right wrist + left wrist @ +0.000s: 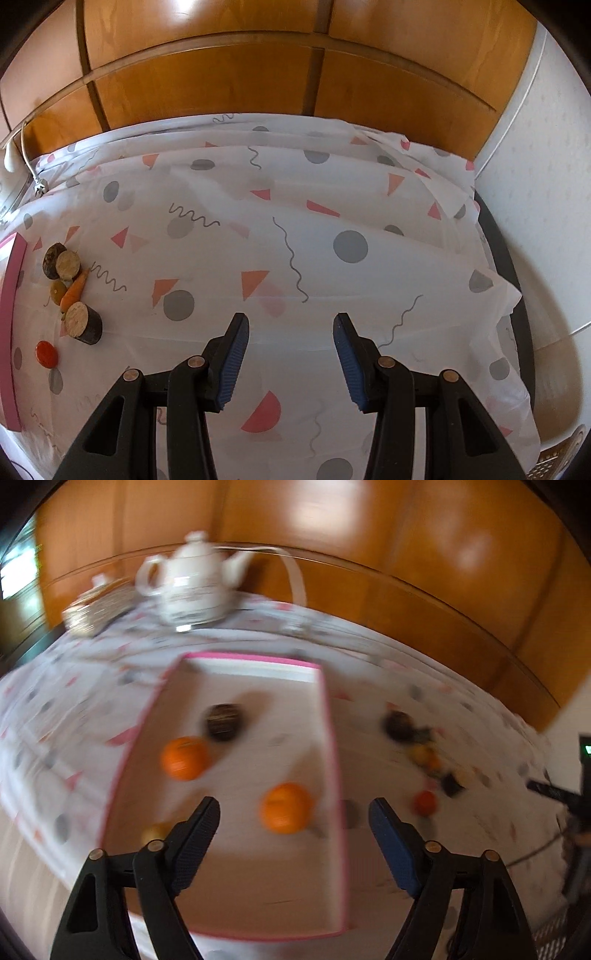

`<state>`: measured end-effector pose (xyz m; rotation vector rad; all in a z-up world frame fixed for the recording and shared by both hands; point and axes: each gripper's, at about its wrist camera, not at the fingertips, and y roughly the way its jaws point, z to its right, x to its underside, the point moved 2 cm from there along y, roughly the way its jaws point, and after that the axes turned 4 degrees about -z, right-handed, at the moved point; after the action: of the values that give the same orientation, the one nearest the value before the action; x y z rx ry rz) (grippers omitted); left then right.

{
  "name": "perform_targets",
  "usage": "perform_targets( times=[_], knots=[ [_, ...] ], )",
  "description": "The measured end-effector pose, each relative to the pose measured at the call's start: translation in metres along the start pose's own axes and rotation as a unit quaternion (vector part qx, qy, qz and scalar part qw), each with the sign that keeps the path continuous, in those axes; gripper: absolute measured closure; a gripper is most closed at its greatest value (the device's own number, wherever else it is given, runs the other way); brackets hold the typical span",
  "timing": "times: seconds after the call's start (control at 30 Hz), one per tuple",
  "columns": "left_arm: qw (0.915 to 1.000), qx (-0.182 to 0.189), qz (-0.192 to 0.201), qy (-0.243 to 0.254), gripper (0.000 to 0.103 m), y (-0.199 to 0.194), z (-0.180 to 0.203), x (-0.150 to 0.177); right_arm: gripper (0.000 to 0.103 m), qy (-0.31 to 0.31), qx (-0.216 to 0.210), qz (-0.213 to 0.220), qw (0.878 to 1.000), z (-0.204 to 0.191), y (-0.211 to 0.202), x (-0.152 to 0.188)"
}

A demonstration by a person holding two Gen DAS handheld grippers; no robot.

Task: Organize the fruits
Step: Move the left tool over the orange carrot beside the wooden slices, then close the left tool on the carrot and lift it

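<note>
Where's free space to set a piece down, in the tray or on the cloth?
In the pink-rimmed tray, the near end below the two oranges and the far right corner are bare. The tablecloth ahead of the right claw is open. It is crowded at the toy cluster beside the tray's right rim.

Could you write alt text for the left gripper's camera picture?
Blurred view: the open left gripper hovers over a pink-edged tray holding two oranges and a dark round item. A white teapot stands behind.
</note>
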<state>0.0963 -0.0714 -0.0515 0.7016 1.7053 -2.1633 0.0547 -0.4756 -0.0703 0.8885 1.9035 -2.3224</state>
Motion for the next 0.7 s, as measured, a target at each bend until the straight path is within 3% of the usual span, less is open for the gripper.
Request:
perform_targets(
  times=[0.13, 0.27, 0.37, 0.7],
  knots=[
    [0.9976, 0.039, -0.018, 0.055, 0.038, 0.017, 0.045, -0.011, 0.055, -0.009, 0.004, 0.011, 1.0, -0.004, -0.004, -0.002],
    [0.9892, 0.084, -0.048, 0.11, 0.055, 0.041, 0.091, -0.021, 0.055, -0.011, 0.002, 0.013, 1.0, -0.005, -0.006, -0.003],
    [0.9833, 0.113, -0.082, 0.118, 0.064, 0.065, 0.114, -0.027, 0.055, -0.015, 0.002, 0.015, 1.0, -0.007, -0.008, -0.002],
    [0.9721, 0.141, -0.163, 0.092, 0.073, 0.135, 0.155, -0.037, 0.055, -0.029, -0.005, 0.027, 0.999, -0.012, -0.015, -0.004]
  ],
)
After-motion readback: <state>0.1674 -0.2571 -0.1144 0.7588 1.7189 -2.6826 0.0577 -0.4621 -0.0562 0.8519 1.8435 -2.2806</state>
